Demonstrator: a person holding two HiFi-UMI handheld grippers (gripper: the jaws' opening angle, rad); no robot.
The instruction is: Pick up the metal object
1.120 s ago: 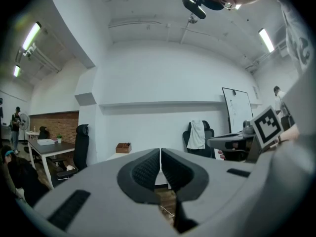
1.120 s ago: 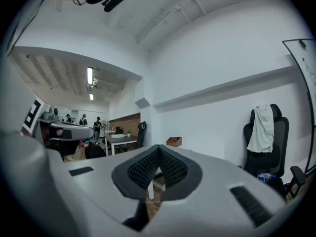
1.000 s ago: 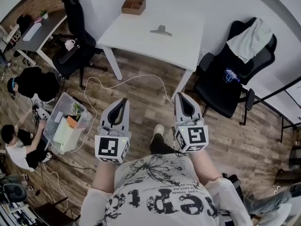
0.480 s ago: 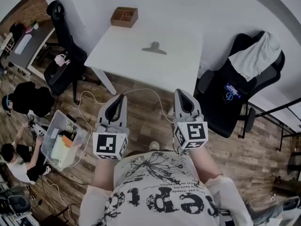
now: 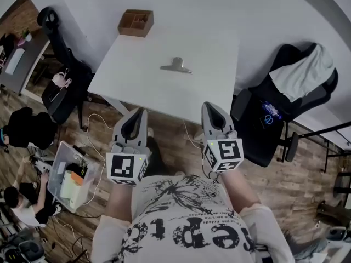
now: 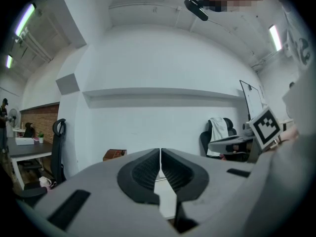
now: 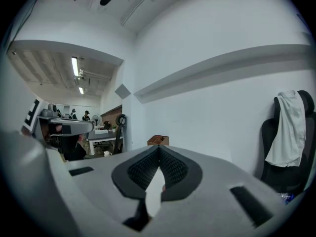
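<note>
A small grey metal object point(image 5: 176, 66) lies near the middle of the white table point(image 5: 131, 84) in the head view. My left gripper point(image 5: 140, 114) and right gripper point(image 5: 210, 108) are held side by side in front of the table's near edge, well short of the object. Both point toward the table with jaws together and nothing between them. In the left gripper view the left gripper point(image 6: 160, 152) has its pads touching; the right gripper view shows the right gripper point(image 7: 159, 152) likewise shut. The metal object is hidden behind the jaws in both gripper views.
A brown wooden box point(image 5: 136, 22) sits at the table's far left corner. A black office chair point(image 5: 285, 106) with a white cloth stands right of the table, another black chair point(image 5: 63, 73) to its left. A clear bin point(image 5: 71, 177) and seated people are on the floor at left.
The table and metal object have come closer and lower in the head view as I walk toward them. Both grippers stay shut and level.
</note>
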